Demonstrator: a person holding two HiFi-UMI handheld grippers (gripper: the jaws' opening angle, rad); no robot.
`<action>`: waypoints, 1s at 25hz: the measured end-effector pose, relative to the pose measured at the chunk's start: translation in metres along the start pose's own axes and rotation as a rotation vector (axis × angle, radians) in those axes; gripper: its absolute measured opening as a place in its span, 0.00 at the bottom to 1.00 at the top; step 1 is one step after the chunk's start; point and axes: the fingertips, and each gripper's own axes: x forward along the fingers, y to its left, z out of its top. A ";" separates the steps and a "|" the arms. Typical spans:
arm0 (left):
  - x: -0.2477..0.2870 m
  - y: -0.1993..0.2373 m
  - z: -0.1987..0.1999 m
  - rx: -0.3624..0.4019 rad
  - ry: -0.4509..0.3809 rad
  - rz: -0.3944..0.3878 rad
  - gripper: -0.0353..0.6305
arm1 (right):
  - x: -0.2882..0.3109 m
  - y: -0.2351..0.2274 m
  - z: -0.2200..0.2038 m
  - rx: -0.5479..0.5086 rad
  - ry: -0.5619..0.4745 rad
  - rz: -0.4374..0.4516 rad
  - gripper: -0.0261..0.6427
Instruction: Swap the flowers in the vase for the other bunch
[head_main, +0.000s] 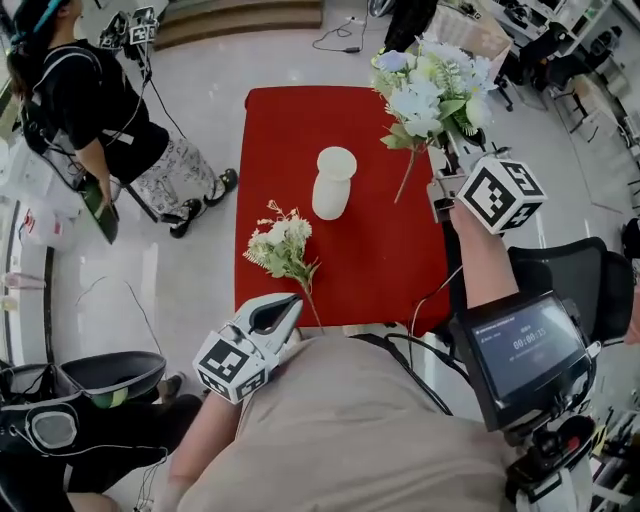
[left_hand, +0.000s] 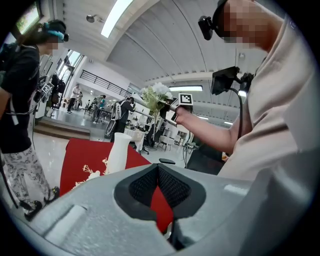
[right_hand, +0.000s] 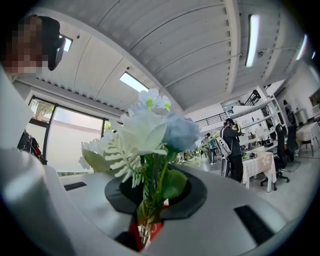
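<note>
**Now aloft: blue-and-white bunch in the right gripper, vase empty**

Right gripper (head_main: 438, 175) has its jaws drawn in tight on the thin green stems of the large bouquet (head_main: 430, 85), clamping them low down. In the right gripper view (right_hand: 145, 220) the stems pass straight up between the dark pads. The bouquet (right_hand: 150, 135) is fabric-looking: soft rounded white blooms, one pale blue head, fern-like fronds and broad matte leaves. It hangs in the air over the far right part of the table, well apart from the vase, with its stem ends pointing down and slightly left.

The vase (head_main: 333, 182) is white and smooth, with a rounded body, a narrower neck and a wide flat lip. It stands upright near the middle of the red cloth (head_main: 290, 130) with nothing in its mouth.

The small bunch (head_main: 282, 245), with sparse cream blossoms and fine twiggy green sprigs, lies flat on the cloth near the front edge, to the left of the vase and apart from it.

Left gripper (head_main: 285, 310) hovers at the table's near edge, just beside that bunch's stem end. Its textured pads (left_hand: 170, 187) meet at their tips, with nothing between them.
</note>
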 end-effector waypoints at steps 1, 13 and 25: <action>-0.002 0.001 0.000 -0.001 -0.002 0.003 0.06 | 0.001 0.003 0.003 -0.003 -0.010 0.003 0.15; -0.029 0.013 -0.003 -0.026 -0.007 0.051 0.06 | 0.030 0.028 0.007 -0.001 -0.110 0.028 0.15; -0.034 0.017 -0.005 -0.039 -0.011 0.118 0.06 | 0.058 0.047 0.008 0.004 -0.196 0.099 0.15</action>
